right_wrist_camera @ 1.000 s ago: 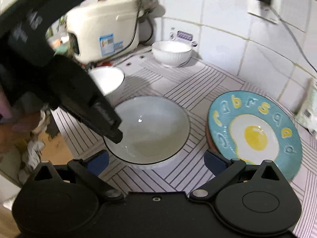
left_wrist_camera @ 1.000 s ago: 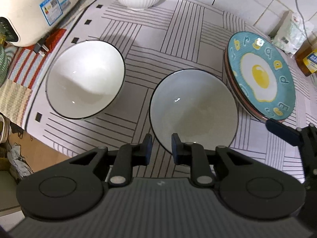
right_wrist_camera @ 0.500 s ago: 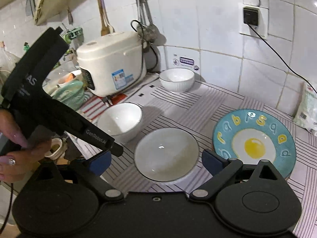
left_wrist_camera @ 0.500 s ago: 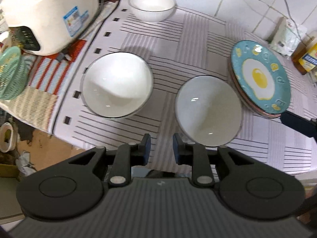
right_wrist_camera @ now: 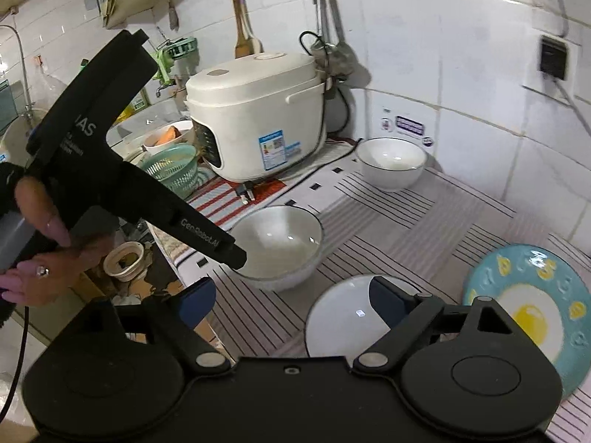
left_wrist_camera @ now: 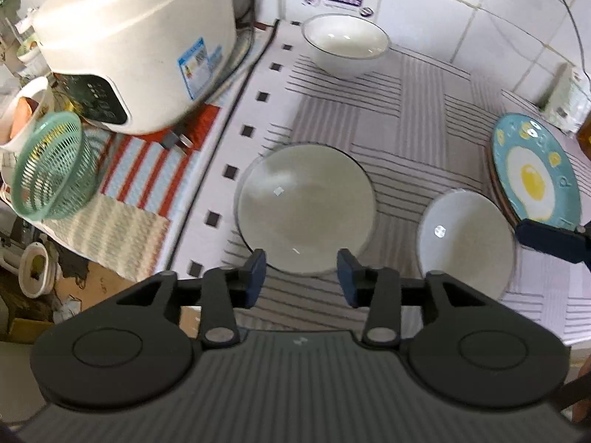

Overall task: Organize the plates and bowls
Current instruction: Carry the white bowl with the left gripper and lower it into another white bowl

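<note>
Left hand-held gripper (left_wrist_camera: 301, 277) has just been opening, right hand-held gripper (right_wrist_camera: 290, 304) narrowing slightly; both jaws empty

Three bowls (left_wrist_camera: 306, 206), stacked plates (left_wrist_camera: 532, 173)

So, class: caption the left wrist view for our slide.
Open left gripper above three bowls, egg plate and rice cooker.

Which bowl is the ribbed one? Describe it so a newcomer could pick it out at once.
Start at the big white rice cooker by the tiled wall. Just to its right, at the back corner of the striped mat under the wall sticker, stands the ribbed bowl. It is alone at the wall, with fluted white sides; the two smooth, dark-rimmed bowls sit nearer the front edge.
</note>
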Tool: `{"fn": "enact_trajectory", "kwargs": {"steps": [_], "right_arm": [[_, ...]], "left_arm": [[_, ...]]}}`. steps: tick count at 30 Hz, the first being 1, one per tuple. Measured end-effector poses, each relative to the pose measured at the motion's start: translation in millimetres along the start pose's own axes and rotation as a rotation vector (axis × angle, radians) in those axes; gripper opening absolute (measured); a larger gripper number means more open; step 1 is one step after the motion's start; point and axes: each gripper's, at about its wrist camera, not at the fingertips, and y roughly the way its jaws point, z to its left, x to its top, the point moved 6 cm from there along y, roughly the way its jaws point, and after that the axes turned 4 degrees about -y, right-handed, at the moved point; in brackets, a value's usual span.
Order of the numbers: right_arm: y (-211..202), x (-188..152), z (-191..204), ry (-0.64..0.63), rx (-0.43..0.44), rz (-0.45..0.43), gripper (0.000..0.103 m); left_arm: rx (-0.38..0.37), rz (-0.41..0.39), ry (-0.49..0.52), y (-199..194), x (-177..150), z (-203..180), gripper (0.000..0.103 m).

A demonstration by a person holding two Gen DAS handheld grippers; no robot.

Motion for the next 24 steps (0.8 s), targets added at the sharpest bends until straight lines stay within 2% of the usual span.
{"fn": "enact_trajectory", "kwargs": {"steps": [6, 9, 12, 16, 19, 24], "right_arm": [[42, 6, 1, 0.043, 0.006, 0.036, 0.089], [62, 9, -2, 0.044, -0.016, 0.052, 0.085], [82, 11, -9, 0.092, 0.003, 0.087, 0.079], [105, 13, -22, 0.167, 0.002, 0.130, 0.071], [118, 15, -30, 0.215, 0.010, 0.161, 0.061], [134, 16, -36, 0.255, 0.014, 0.204, 0.046]], "left_arm": [[0.025, -0.005, 0.031, 20, 13, 14, 0.064], [0.035, 0.002, 0.041, 32, 15, 20, 0.066], [0.035, 0.005, 0.011, 43, 21, 30, 0.069], [0.024, 0.007, -0.029, 55, 26, 46, 0.071], [0.011, 0.032, -0.063, 67, 24, 54, 0.071], [0.002, 0.025, -0.044, 82, 16, 51, 0.067]]}}
